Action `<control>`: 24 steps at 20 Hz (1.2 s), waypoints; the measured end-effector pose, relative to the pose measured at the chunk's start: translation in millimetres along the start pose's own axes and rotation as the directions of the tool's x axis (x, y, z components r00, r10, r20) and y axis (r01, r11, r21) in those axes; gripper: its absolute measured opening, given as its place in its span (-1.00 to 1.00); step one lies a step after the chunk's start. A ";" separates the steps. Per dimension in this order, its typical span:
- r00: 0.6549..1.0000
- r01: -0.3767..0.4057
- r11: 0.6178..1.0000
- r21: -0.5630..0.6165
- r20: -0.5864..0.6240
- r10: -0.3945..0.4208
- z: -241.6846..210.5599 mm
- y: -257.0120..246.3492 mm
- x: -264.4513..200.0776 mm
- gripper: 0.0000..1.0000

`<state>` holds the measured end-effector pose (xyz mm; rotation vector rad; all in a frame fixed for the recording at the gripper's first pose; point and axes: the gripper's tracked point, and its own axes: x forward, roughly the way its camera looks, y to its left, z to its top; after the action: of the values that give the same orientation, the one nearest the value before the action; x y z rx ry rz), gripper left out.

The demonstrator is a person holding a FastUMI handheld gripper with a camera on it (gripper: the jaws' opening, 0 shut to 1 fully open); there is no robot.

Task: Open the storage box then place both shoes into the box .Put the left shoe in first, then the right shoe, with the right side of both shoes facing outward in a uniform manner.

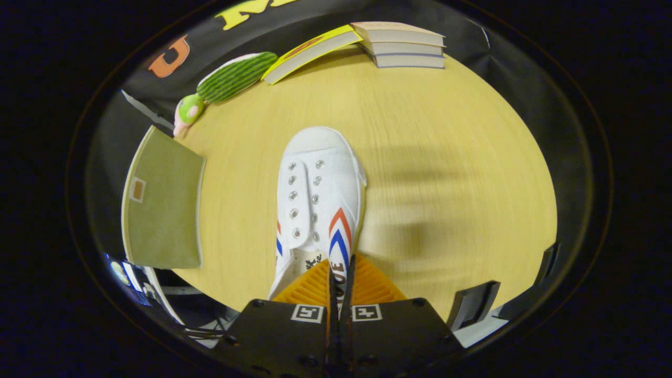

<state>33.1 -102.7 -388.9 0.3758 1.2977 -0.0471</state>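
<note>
- Lying at the far left, an olive-green box (163, 202) rests on the wooden table (446, 157); its near corner hangs past the table edge, and its closed lid bears a small label too blurred to make out.
- Beyond the box, a green striped plush toy (226, 84) lies at the table's far edge, its small pale head pointing toward the box.
- Next to the toy, a yellow-covered book (310, 52) leans with one end propped on a stack of three books (401, 44).
- Nearer in, a white canvas shoe (317, 194) sits just right of the box, well apart from the books, toe pointing away; it has metal eyelets but no laces showing, and red and blue chevrons on its side.
- The shoe's heel is hidden behind the gripper (341, 286), so its full length is cut off.
- The gripper's fingers stand almost together, pinching the shoe's side wall near the heel opening between them.
- To the right, the table is blurred by soft shadow.
</note>
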 end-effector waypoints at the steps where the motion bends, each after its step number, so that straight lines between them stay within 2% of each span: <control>1: 1.000 -0.028 0.999 0.031 -0.011 0.028 -0.8 7.1 -0.8 -0.88; 4: 0.997 -0.077 0.995 0.069 -0.014 0.078 -0.8 19.7 -9.9 -0.88; 8: 0.989 -0.147 0.988 0.044 0.026 0.146 -4.0 69.1 -45.5 -0.88; 10: 0.978 -0.203 0.979 0.005 0.043 0.202 -4.0 105.1 -69.1 -0.88; 15: 0.952 -0.282 0.954 -0.105 0.094 0.292 5.0 194.2 -125.4 -0.89; 17: 0.945 -0.287 0.948 -0.136 0.120 0.303 15.1 232.6 -140.4 -0.89; 19: 0.949 -0.259 0.953 -0.156 0.145 0.281 24.6 267.3 -145.9 -0.89; 21: 0.957 -0.218 0.962 -0.166 0.156 0.244 29.6 297.3 -141.8 -0.88; 24: 0.963 -0.203 0.966 -0.158 0.147 0.226 30.2 333.1 -127.1 -0.89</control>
<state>106.8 178.7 -180.6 0.3811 1.0840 0.1932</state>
